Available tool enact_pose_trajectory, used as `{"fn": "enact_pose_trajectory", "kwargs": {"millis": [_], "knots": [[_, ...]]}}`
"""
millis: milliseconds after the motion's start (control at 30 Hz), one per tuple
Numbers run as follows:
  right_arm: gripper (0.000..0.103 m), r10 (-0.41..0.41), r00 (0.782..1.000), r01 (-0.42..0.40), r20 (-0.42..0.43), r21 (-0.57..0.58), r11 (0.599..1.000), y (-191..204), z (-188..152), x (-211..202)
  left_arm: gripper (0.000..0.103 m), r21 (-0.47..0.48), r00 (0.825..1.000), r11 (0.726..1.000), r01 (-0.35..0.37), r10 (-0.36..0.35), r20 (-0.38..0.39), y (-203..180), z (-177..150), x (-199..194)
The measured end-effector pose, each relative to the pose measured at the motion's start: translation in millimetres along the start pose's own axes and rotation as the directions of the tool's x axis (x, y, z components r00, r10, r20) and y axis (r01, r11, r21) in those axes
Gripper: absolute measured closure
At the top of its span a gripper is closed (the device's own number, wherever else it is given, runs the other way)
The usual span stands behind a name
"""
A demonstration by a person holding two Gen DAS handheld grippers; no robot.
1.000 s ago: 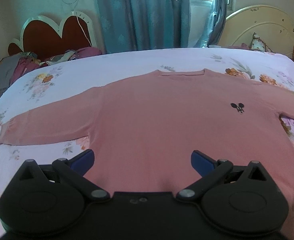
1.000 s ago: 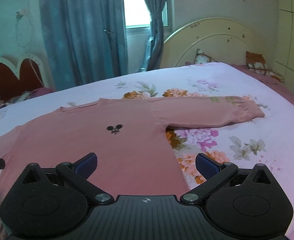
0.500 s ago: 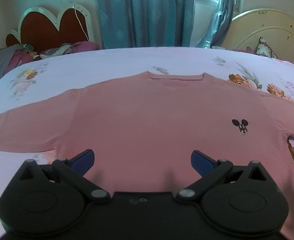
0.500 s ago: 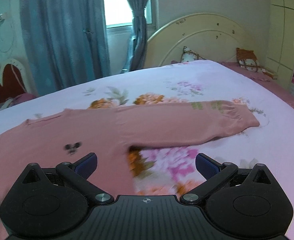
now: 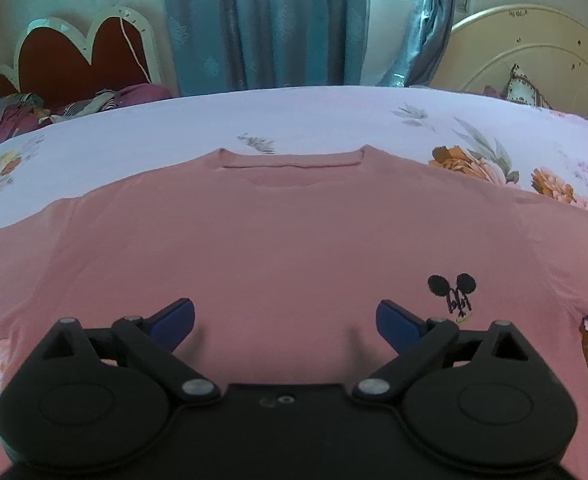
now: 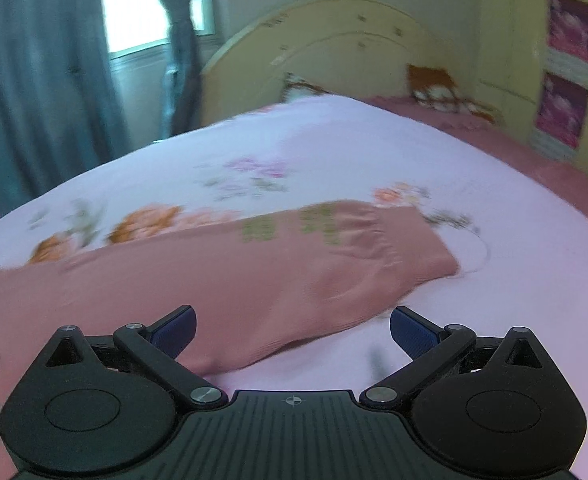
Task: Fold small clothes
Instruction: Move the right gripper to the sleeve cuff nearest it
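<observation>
While the left wrist view looks down across the bed (image 5: 334,120), a pink sweater (image 5: 285,240) lies flat and face up on the floral sheet, its neckline (image 5: 291,162) toward the far edge and its sleeves running off both sides of the picture. A small black mouse-head motif (image 5: 452,290) sits on the chest, just beyond the right-hand finger. The left gripper (image 5: 285,318) hangs over the lower body of the sweater with its blue-padded jaws spread wide; they have just closed in a little, yet nothing is between them but air, and the pads touch no cloth. Beyond the bed stand a heart-shaped red headboard (image 5: 77,56), a heap of mixed clothes (image 5: 53,106) at its foot, teal curtains (image 5: 261,24), and a cream arched headboard (image 5: 534,52) with a patterned cushion (image 5: 524,86).

From the right wrist view, which is blurred, the sweater's sleeve (image 6: 294,264) stretches across the sheet, cuff end (image 6: 430,256) to the right, with green marks (image 6: 294,226) near it. The right gripper (image 6: 292,330) hovers above the sleeve's near edge, jaws wide apart and empty. Nothing lies between the fingers and the cloth. Behind are the cream headboard (image 6: 334,40), cushions (image 6: 434,84), a bright window (image 6: 133,4) with curtains, and a cupboard bearing two pink pictures (image 6: 566,72).
</observation>
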State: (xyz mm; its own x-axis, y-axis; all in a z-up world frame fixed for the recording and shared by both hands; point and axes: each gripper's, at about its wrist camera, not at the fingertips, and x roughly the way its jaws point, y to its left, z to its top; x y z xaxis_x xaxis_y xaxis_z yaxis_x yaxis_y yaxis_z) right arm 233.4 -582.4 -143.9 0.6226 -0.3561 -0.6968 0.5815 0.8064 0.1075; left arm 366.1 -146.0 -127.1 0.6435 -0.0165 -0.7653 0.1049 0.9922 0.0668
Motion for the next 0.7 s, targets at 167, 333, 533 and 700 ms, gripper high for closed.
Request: {"fn": "enact_pose_trajectory", "kwargs": {"millis": [167, 333, 533, 700], "knots": [[0.001, -0.048, 0.998, 0.051, -0.042, 0.063, 0.997, -33, 6, 32, 0.007, 0.021, 1.000, 1.000, -0.020, 0.020, -0.020, -11, 2, 18], [0.022, -0.056, 0.997, 0.063, -0.053, 0.130, 0.989, -56, 13, 53, 0.007, 0.015, 0.998, 0.999, -0.036, 0.037, -0.043, -11, 3, 30], [0.048, -0.084, 0.996, 0.086, -0.020, 0.156, 0.984, -58, 21, 66, 0.008, 0.013, 0.997, 0.998, -0.059, 0.059, -0.048, -6, 6, 35], [0.082, -0.077, 0.997, 0.076, 0.002, 0.168, 0.983, -62, 24, 65, 0.024, -0.005, 0.999, 1.000, 0.007, -0.007, -0.045, 5, 7, 35]]}}
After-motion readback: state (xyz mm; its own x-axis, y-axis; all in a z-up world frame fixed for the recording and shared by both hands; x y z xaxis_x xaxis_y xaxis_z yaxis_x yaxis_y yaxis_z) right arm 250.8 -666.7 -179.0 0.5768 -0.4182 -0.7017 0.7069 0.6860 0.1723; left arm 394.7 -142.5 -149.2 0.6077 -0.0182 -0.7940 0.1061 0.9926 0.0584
